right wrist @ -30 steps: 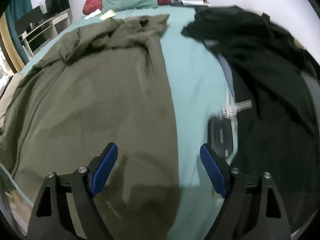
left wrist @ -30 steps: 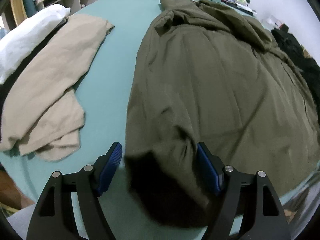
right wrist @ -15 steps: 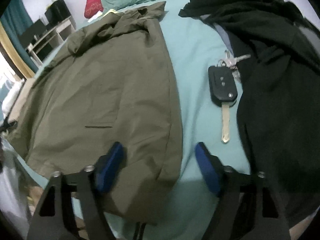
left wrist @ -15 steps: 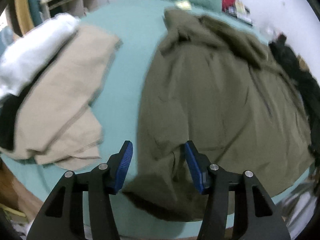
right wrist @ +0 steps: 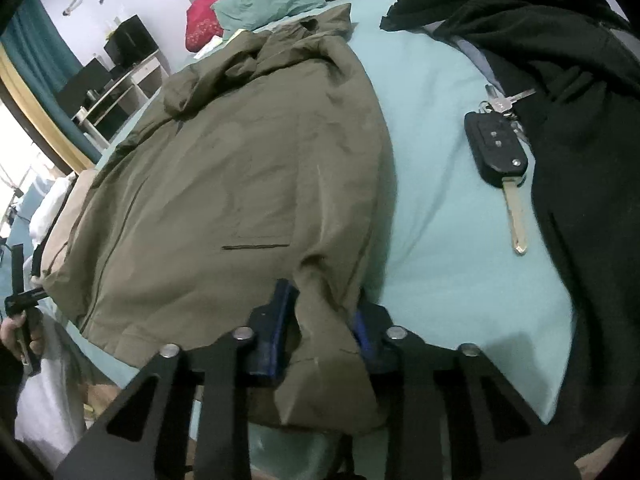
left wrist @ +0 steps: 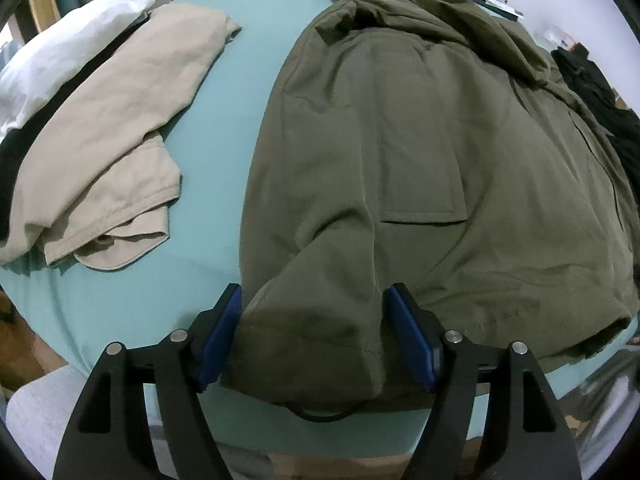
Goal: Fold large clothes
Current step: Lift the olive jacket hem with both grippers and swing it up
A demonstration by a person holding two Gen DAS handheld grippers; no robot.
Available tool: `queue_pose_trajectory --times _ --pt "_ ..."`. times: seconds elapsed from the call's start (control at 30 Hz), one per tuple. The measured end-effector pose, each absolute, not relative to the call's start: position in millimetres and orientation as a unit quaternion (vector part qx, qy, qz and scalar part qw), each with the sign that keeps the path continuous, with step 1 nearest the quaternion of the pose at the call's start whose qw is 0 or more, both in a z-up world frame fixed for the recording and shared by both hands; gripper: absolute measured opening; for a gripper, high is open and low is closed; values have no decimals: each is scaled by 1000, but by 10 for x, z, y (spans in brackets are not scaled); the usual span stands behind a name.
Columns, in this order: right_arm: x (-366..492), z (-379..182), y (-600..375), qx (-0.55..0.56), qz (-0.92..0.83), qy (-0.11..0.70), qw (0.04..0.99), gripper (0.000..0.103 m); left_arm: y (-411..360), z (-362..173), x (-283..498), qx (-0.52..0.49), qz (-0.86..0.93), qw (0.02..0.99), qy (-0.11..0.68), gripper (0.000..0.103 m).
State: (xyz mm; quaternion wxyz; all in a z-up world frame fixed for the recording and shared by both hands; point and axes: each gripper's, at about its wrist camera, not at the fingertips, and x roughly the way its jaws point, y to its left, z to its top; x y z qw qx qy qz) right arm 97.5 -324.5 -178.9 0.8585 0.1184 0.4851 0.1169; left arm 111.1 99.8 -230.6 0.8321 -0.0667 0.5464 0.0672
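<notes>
An olive jacket (left wrist: 400,140) lies spread on the teal bed sheet (left wrist: 224,120). My left gripper (left wrist: 316,332) is at its near left hem corner. Its jaws are opening and stand wide, with the hem between the blue pads (left wrist: 222,332). In the right wrist view the jacket (right wrist: 240,168) fills the left half. My right gripper (right wrist: 324,320) is at the near right hem corner, its jaws closing. A bunched fold of olive cloth is pinched between them and hides most of the right pad.
A beige garment (left wrist: 108,128) and a white bundle (left wrist: 68,40) lie left of the jacket. A black garment (right wrist: 580,100) lies to its right, with a car key (right wrist: 498,148) on the sheet (right wrist: 440,200) between them. Pillows (right wrist: 272,4) lie at the bed's head.
The right jaws have gone from wide apart to pinching the jacket's hem corner, and the gripper has dropped closer. The left jaws narrowed over the hem, then widened again.
</notes>
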Motion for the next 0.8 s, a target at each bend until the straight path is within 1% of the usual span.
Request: queue_pose_trajectory --times 0.07,0.1,0.13,0.17,0.2,0.23,0.33,0.53,0.67,0.8 --pt "957 -1793 -3231 121 112 485 859 25 957 -2284 1094 -68 52 837 540 56" --pt "943 -1798 -3230 126 107 486 858 25 923 -2264 1070 -62 46 840 537 38" --pt "929 -1804 -3235 133 102 484 859 25 880 -2242 1045 -53 43 843 533 22" --pt "915 -1810 -3241 137 98 484 859 25 836 -2221 1025 -47 38 846 530 18" --pt "900 -1798 -3231 132 95 483 861 22 817 -2196 998 -43 38 849 525 12" --pt "882 -1778 -3208 125 95 480 863 15 825 -2161 963 -45 41 853 519 10" --pt "814 -1706 -3220 134 99 468 868 8 939 -1990 830 -74 53 864 495 8" --pt "612 -1535 -3590 257 103 412 868 6 1120 -1615 595 -102 46 882 458 8" --pt "431 -1345 -3616 272 108 383 876 6 1125 -1440 455 -99 32 889 447 9" --pt "171 -1094 -3612 272 113 353 888 6 1183 -1296 260 -121 27 892 435 9"
